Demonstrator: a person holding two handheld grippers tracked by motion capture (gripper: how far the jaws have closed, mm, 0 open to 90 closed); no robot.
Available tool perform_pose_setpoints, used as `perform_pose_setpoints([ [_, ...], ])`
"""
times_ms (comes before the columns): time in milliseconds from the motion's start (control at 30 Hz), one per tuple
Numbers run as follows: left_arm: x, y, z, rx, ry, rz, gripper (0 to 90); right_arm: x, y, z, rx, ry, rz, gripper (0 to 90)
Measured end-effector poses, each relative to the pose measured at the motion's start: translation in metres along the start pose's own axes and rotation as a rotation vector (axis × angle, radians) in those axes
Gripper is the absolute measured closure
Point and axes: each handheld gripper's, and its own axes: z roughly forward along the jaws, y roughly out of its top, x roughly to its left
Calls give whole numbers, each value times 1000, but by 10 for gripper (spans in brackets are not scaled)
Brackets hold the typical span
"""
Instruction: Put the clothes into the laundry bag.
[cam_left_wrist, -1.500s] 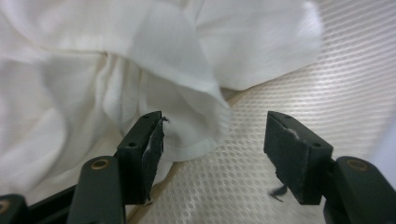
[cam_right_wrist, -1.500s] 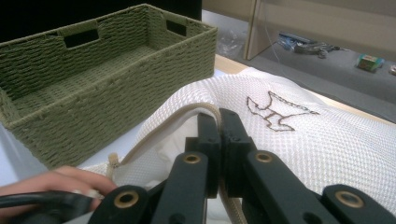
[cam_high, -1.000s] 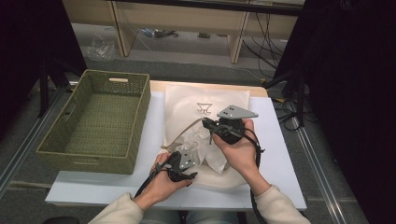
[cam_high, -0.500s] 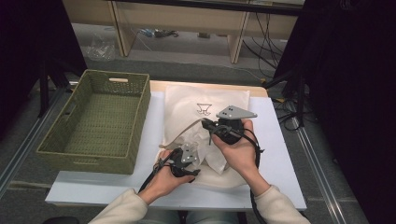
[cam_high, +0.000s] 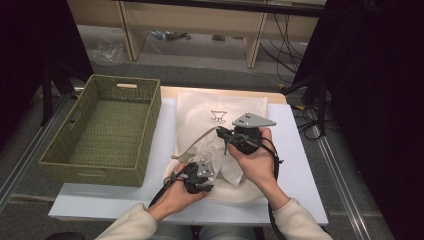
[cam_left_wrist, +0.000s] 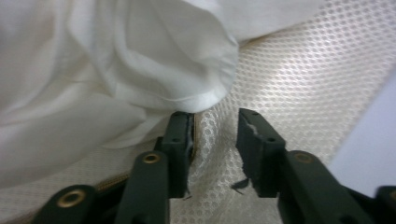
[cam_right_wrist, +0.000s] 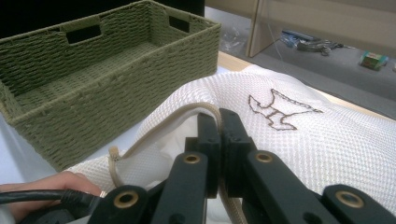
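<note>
I hold the mesh laundry bag (cam_right_wrist: 327, 154) open, right gripper (cam_right_wrist: 219, 122) clamped on its rim; left gripper (cam_left_wrist: 215, 135), jaws apart, beside the white garment (cam_left_wrist: 116, 70): next, push it deeper.

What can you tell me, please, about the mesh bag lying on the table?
The mesh bag is cream honeycomb netting with a beige trimmed opening and a dark outline emblem. It lies flat on the white table, right of the green basket. The right hand-held gripper pinches the rim, lifting it; white cloth sits at the opening, by the open left hand-held gripper.
</note>
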Motion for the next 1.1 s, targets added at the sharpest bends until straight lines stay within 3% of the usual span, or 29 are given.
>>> perform_pose_setpoints([
  [167, -11, 1, -7, 16, -13, 83, 815, -1, 0, 0, 6, 8, 10, 891],
  [533, -46, -1, -52, -87, -89, 252, 837, -1, -1, 1, 7, -10, 2, 891],
  [700, -43, -4, -67, -140, -83, 245, 836, -1, -2, 2, 27, 7, 7, 891],
  [800, -39, -3, -69, -164, -93, 218, 832, 0, -3, 4, 37, 12, 12, 891],
  [933, -35, -5, -64, -148, -74, 187, 824, 0, -4, 5, 31, 13, 13, 891],
  [967, -34, -5, -63, -145, -79, 188, 825, -1, -4, 6, 29, 14, -4, 891],
  [1100, -36, -6, -62, -148, -87, 197, 830, -1, -4, 5, 26, 7, 5, 891],
])
